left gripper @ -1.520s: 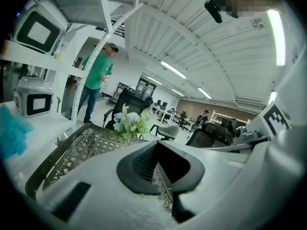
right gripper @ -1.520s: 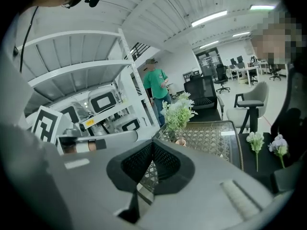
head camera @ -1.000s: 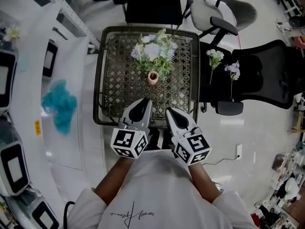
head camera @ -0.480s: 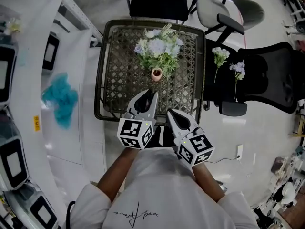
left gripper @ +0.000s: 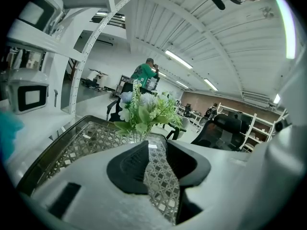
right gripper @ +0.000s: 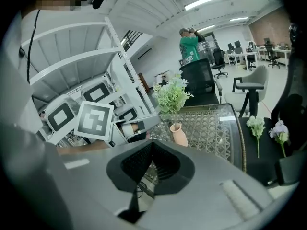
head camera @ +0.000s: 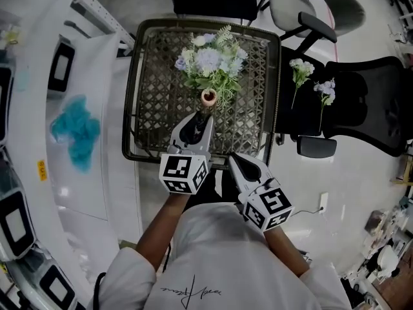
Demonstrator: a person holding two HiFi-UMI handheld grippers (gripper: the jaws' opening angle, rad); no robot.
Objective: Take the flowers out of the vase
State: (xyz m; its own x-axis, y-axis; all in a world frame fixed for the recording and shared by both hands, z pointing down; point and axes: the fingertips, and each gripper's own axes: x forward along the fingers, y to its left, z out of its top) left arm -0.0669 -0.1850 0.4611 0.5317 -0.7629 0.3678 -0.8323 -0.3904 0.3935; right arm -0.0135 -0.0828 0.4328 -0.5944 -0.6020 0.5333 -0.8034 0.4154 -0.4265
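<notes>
A small pink vase (head camera: 208,97) stands mid-table with a bunch of white, lilac and green flowers (head camera: 210,62) in it. My left gripper (head camera: 204,117) points at the vase from just in front of it; its jaws are opening and nothing is between them. In the left gripper view the left gripper (left gripper: 156,146) shows table lattice through the gap and the flowers (left gripper: 143,110) just beyond. My right gripper (head camera: 234,157) hangs back at the table's near edge, shut and empty. The right gripper view shows the right gripper (right gripper: 152,144), the vase (right gripper: 180,134) and the bunch (right gripper: 172,96).
The lattice-top table (head camera: 155,108) has a raised dark rim. To its right, a black office chair (head camera: 361,102) carries two loose flowers, one white (head camera: 299,70) and one lilac (head camera: 324,89). A grey chair (head camera: 303,8) stands behind. White shelving (head camera: 39,108) runs along the left.
My left gripper has moved forward and down to just short of the vase, and its jaws have parted. The right gripper has sunk slightly at the table's near edge.
</notes>
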